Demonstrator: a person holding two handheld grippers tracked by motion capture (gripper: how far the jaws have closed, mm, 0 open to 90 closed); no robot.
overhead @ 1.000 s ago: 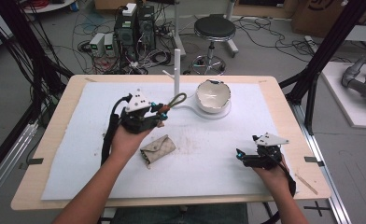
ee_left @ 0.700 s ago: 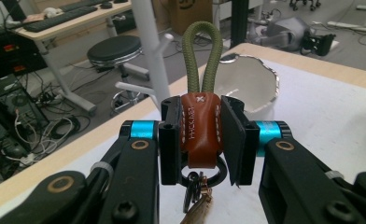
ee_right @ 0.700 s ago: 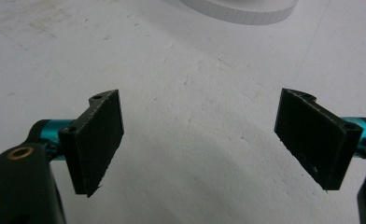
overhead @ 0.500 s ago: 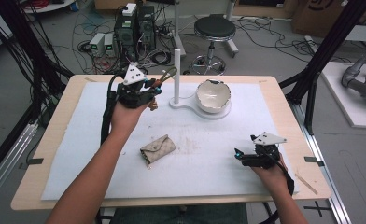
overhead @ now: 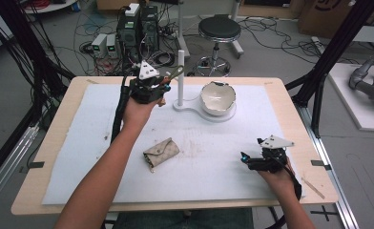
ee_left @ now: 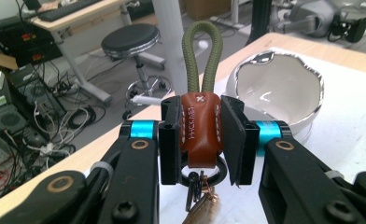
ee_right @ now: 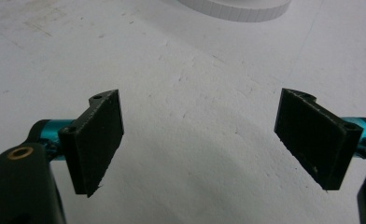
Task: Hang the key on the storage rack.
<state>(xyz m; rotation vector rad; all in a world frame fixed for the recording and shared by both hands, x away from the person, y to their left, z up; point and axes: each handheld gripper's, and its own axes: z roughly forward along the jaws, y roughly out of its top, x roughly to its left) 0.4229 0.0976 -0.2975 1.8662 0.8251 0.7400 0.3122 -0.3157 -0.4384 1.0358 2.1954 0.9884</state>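
Left gripper clamps a key fob beside the white post

The left gripper (ee_left: pixel 200 140) has its jaws pressed from both sides on the brown leather tab of a key fob (ee_left: pixel 199 128). The fob's olive cord loop (ee_left: pixel 200 51) stands up past the fingertips, and its metal ring and keys (ee_left: pixel 200 179) hang below the pads. In the high view this gripper (overhead: pixel 168 81) is raised above the table, with the loop just beside the white post (overhead: pixel 180 76) and the white bowl (overhead: pixel 217 98) farther to its right. The right gripper (ee_right: pixel 202 140) rests low over the white mat (ee_right: pixel 195 84), jaws wide apart and holding nothing. A tan pouch (overhead: pixel 160 152) lies between the hands.
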